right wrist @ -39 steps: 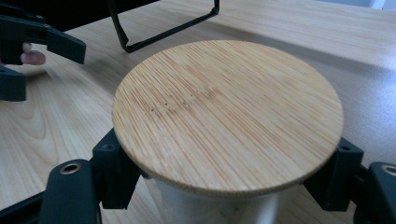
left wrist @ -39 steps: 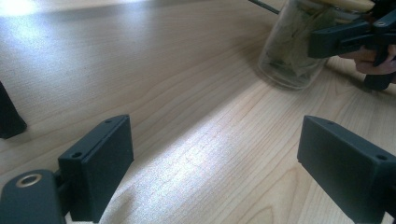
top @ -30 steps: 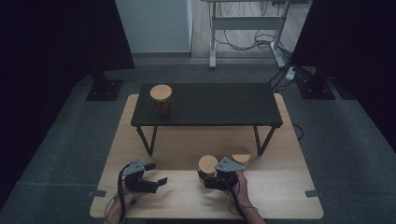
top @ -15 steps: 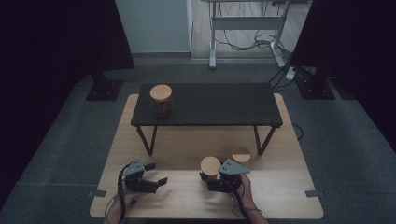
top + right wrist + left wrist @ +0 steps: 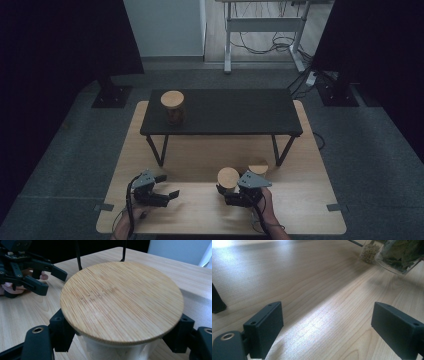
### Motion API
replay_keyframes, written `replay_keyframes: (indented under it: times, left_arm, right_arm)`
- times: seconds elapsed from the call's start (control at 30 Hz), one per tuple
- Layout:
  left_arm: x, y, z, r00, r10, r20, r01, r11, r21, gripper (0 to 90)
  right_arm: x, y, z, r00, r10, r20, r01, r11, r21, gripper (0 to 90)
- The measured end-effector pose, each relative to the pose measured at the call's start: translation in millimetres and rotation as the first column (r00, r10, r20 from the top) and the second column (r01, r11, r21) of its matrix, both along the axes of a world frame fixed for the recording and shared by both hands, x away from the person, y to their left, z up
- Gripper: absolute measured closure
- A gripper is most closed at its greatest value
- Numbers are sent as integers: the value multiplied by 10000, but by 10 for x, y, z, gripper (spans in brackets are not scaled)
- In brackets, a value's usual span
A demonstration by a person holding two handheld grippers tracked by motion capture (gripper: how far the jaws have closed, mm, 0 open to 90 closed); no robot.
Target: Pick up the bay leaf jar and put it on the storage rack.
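From above, your right gripper's grey plate [image 5: 255, 180] covers most of a second wooden-lidded jar [image 5: 258, 166] beside the held jar [image 5: 228, 178], whose contents under its bamboo lid [image 5: 122, 300] you cannot make out in the right gripper view.

My jaws are matt black plastic. The tabletop [image 5: 317, 297] is pale, smooth wood with a soft sheen; the lid [image 5: 122, 300] is fine-grained bamboo; the jar [image 5: 402, 257], upper right, is clear glass.

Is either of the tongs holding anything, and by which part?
The right tongs clamp a bamboo-lidded jar by its body, just under the lid. The left tongs hold nothing.
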State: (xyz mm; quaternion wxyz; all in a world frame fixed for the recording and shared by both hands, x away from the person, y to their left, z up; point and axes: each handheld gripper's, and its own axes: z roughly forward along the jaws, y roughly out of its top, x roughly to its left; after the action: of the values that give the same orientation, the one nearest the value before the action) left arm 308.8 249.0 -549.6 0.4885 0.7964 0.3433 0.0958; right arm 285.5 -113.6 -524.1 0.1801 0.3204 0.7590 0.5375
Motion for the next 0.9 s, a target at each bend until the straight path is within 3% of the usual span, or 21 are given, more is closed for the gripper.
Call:
replay_keyframes:
  times: [0.2, 0.9]
  left_arm:
    - [1, 0, 0, 10000, -5, -7, 5, 10000, 8, 101]
    - [1, -3, 0, 10000, 3, -4, -3, 10000, 34, 100]
  right_arm:
    - [-24, -34, 57, 9994, 302, 147, -302, 9995, 4, 245]
    - [-85, -132, 214, 9970, 533, 567, -541, 9984, 131, 245]
